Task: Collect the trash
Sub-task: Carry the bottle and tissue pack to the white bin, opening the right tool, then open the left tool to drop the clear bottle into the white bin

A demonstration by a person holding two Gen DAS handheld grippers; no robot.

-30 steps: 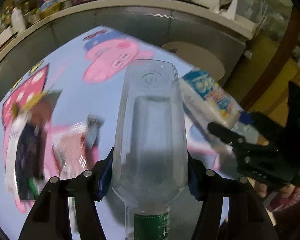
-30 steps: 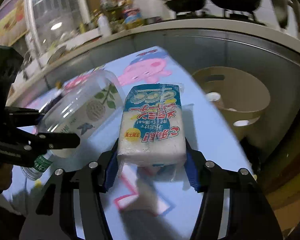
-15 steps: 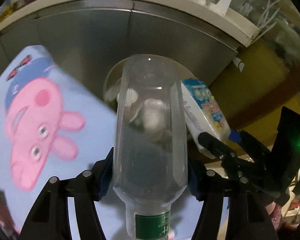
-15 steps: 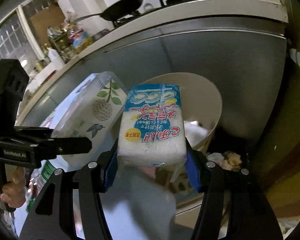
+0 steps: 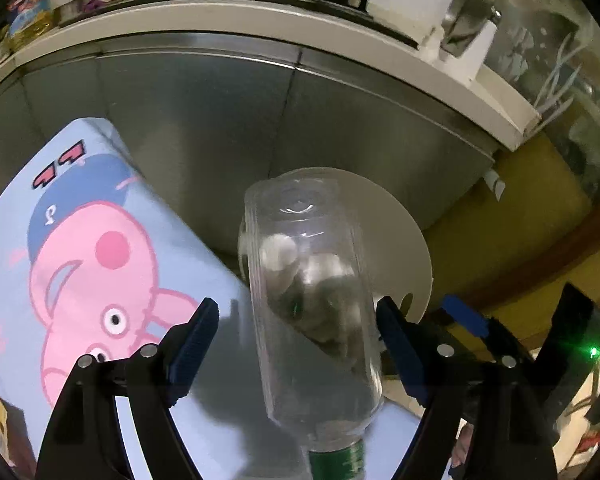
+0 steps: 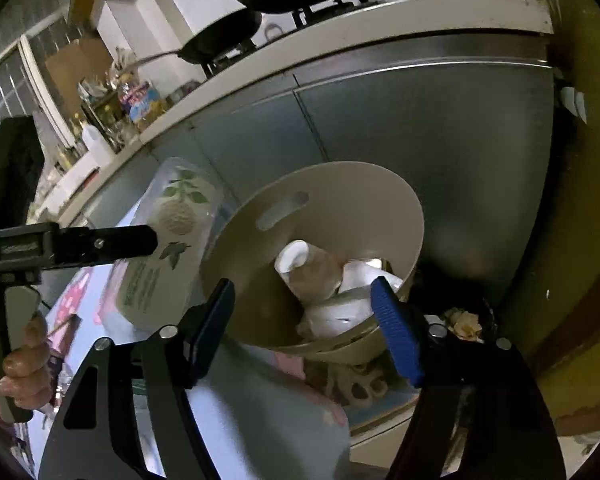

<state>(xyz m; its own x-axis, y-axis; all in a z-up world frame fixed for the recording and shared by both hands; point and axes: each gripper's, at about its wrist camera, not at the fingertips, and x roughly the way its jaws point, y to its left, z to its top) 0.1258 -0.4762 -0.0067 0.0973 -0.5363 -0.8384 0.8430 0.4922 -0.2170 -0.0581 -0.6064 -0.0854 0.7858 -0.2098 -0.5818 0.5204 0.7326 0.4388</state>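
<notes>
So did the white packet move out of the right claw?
Yes. The right claw, just opened, is empty over the bin; the packet is gone from it.

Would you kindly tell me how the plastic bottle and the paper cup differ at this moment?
The bottle is clear plastic with a green-printed label; the cup is opaque brown paper, white inside. The bottle is outside the bin, beside its rim; the cup lies on its side inside the bin. Both look empty.
</notes>
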